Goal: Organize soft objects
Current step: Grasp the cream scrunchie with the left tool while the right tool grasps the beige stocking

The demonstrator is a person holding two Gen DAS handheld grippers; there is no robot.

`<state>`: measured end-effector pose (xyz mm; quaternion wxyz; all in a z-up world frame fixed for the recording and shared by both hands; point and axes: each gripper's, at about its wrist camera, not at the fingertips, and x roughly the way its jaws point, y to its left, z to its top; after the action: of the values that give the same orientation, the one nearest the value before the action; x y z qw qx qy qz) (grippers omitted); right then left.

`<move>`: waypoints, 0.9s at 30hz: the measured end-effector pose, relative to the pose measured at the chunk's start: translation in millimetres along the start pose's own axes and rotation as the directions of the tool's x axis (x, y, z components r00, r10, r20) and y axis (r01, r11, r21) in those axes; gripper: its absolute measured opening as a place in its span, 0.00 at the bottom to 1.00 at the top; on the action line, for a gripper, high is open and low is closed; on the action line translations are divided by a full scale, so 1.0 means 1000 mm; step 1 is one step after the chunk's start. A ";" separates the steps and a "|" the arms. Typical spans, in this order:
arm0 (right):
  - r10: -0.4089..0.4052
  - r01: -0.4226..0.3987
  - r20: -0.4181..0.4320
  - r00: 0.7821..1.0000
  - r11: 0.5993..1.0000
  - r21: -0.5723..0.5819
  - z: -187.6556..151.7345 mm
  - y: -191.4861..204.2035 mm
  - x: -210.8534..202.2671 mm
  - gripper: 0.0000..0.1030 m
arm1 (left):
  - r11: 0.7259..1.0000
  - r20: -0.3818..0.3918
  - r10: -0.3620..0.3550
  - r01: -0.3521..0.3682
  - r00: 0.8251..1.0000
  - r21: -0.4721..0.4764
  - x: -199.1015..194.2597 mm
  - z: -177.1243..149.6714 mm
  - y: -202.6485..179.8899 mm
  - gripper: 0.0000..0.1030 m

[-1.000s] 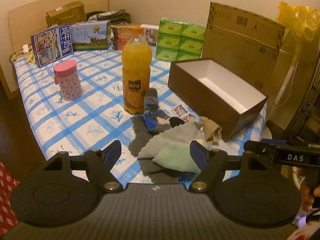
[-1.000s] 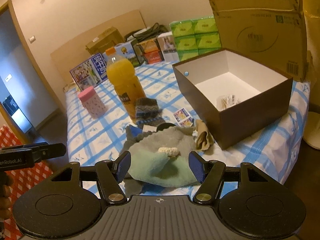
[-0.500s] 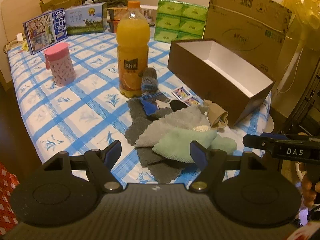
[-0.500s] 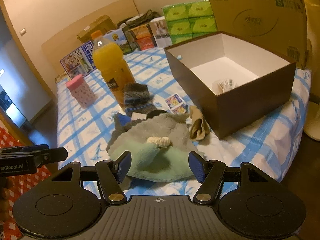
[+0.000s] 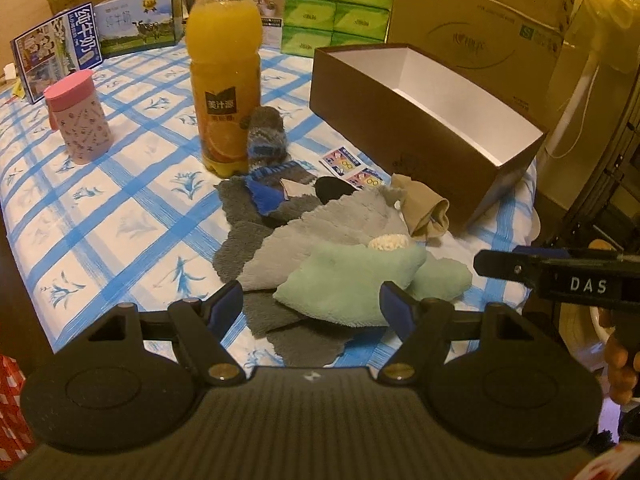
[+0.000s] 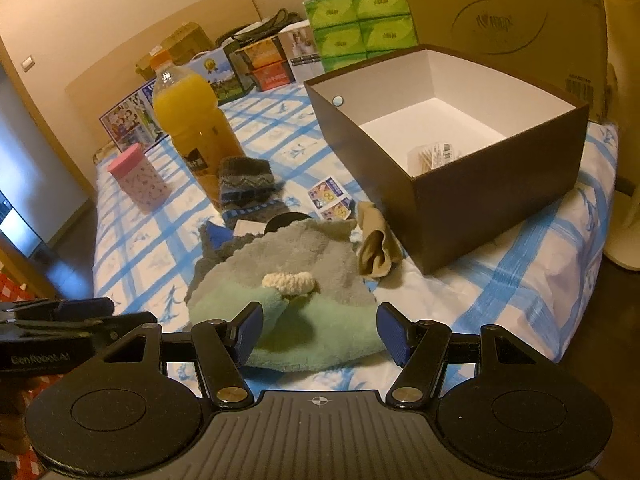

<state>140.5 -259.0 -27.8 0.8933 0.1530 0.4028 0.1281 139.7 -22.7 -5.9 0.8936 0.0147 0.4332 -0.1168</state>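
A pile of soft cloths lies near the table's front edge: a mint green cloth [image 5: 352,284] [image 6: 316,332] on top, a light grey one [image 5: 328,228] [image 6: 288,256], a dark grey one [image 5: 260,308], a cream scrunchie [image 5: 388,242] [image 6: 290,282], a tan sock [image 5: 420,208] [image 6: 374,242] and a knitted sock [image 5: 266,136] [image 6: 244,182]. A brown open box [image 5: 420,120] [image 6: 452,148] stands to the right. My left gripper [image 5: 312,304] is open just before the green cloth. My right gripper [image 6: 320,332] is open with the green cloth between its fingers.
An orange juice bottle [image 5: 224,64] [image 6: 192,124] and a pink lidded cup [image 5: 78,118] [image 6: 138,180] stand behind the pile. Green tissue packs [image 5: 336,16], milk cartons [image 5: 136,26] and a big cardboard box [image 5: 480,28] line the back. Small cards [image 5: 348,164] lie by the brown box.
Both grippers have moved forward and down toward the cloth pile, which now looks larger. Both stay open. The cloths have not moved.
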 end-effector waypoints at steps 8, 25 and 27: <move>0.017 -0.017 0.012 1.000 1.000 -0.023 0.012 0.006 0.021 0.56 | 0.999 0.003 0.035 -0.035 0.999 0.010 0.016 0.011 0.006 0.71; -0.077 0.077 0.006 0.997 0.995 0.067 0.017 -0.024 0.036 0.54 | 0.963 -0.013 -0.125 0.124 0.992 0.239 0.083 0.033 -0.051 0.53; -0.079 0.078 0.003 0.997 0.994 0.078 0.016 -0.029 0.036 0.54 | 0.953 -0.026 -0.128 0.130 0.991 0.275 0.093 0.032 -0.056 0.39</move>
<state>179.1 -275.3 -53.1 0.8922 0.1723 0.4105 0.0767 207.4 -99.8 -53.6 0.8715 0.1114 0.4164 -0.2340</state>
